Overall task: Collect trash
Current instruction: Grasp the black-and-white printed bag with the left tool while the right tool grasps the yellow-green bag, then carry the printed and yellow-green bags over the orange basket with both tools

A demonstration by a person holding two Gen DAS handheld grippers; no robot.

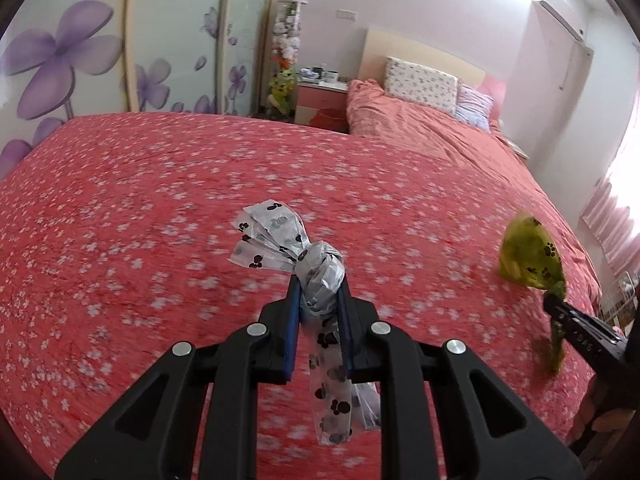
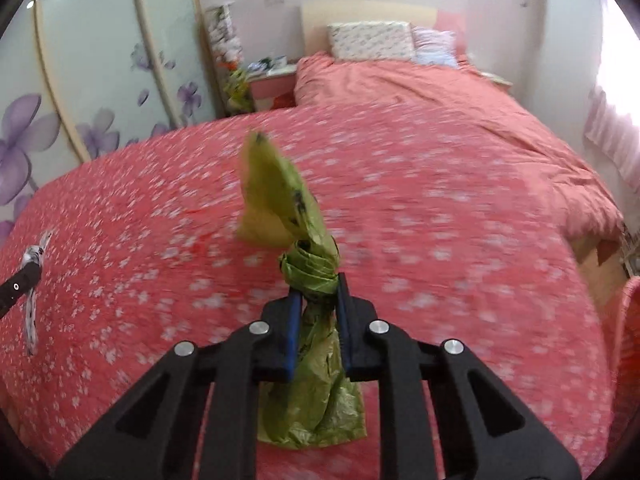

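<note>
My left gripper (image 1: 319,286) is shut on a knotted white plastic bag with black paw prints (image 1: 320,276), held above the red floral bedspread (image 1: 160,200). Its loose ends stick out ahead and hang down below the fingers. My right gripper (image 2: 318,284) is shut on a knotted green plastic bag with paw prints (image 2: 310,268), also held above the bed. The right gripper (image 1: 550,302) and the green bag (image 1: 528,256) show at the right of the left wrist view. The left gripper (image 2: 34,268) and the white bag (image 2: 30,316) show at the left edge of the right wrist view.
The bed carries a pink duvet (image 1: 420,120) and pillows (image 1: 420,80) at the headboard. A pink nightstand (image 1: 320,100) and a tall display of soft toys (image 1: 286,56) stand beside it. Flowered wardrobe doors (image 1: 80,60) are on the left, a bright window (image 2: 616,100) on the right.
</note>
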